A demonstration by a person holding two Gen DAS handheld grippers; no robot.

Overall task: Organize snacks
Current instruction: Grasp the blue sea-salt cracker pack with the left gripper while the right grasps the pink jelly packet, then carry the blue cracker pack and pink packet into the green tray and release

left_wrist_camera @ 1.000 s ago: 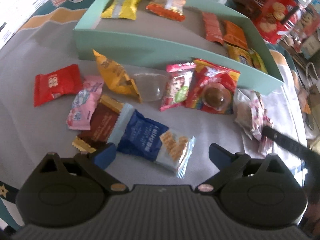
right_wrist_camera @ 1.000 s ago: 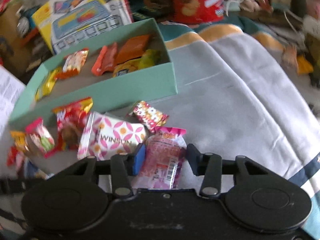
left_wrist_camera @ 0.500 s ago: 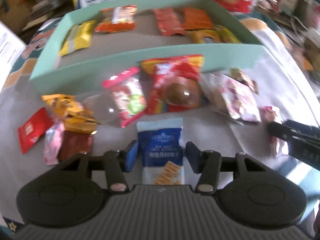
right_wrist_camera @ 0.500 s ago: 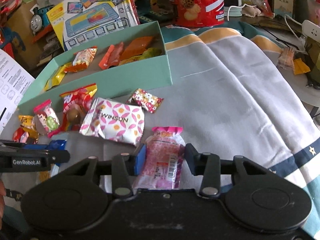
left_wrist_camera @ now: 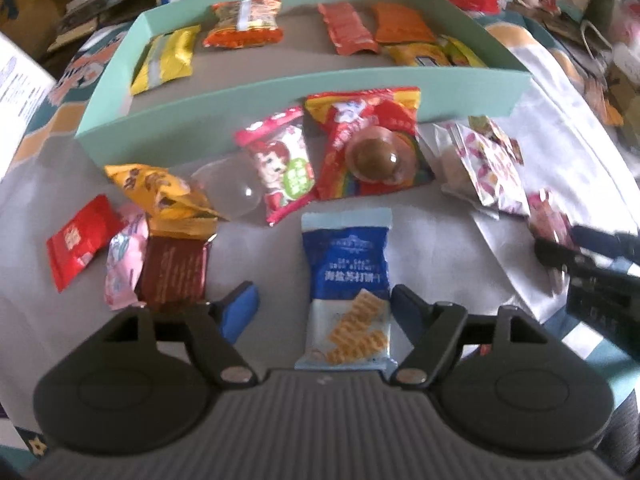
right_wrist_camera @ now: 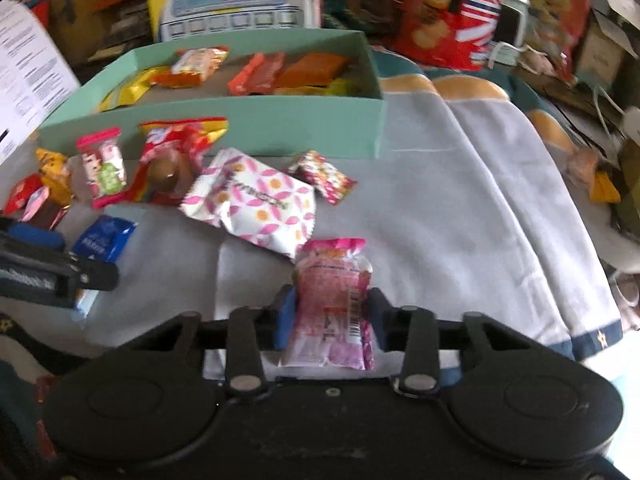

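Observation:
A mint green box (left_wrist_camera: 280,92) holds several snack packets at the back of the grey cloth; it also shows in the right wrist view (right_wrist_camera: 256,120). My left gripper (left_wrist_camera: 325,308) is open, with a blue cracker packet (left_wrist_camera: 346,280) lying between its fingers on the cloth. My right gripper (right_wrist_camera: 329,314) is shut on a pink snack packet (right_wrist_camera: 332,292), held low over the cloth. Loose snacks lie in front of the box: a red chocolate-ball packet (left_wrist_camera: 372,144), a pink-and-green candy (left_wrist_camera: 284,164), and a white pink-patterned packet (right_wrist_camera: 252,200).
At the left lie a yellow packet (left_wrist_camera: 160,192), a red packet (left_wrist_camera: 80,240), a pink packet (left_wrist_camera: 124,260) and a brown packet (left_wrist_camera: 176,272). A small floral packet (right_wrist_camera: 324,176) sits near the box's right corner. Cookie tins and toy boxes crowd the far side.
My left gripper closed around the blue cracker packet, turned it straight, then opened wide again. My right gripper kept its hold on the pink packet and lifted slightly.

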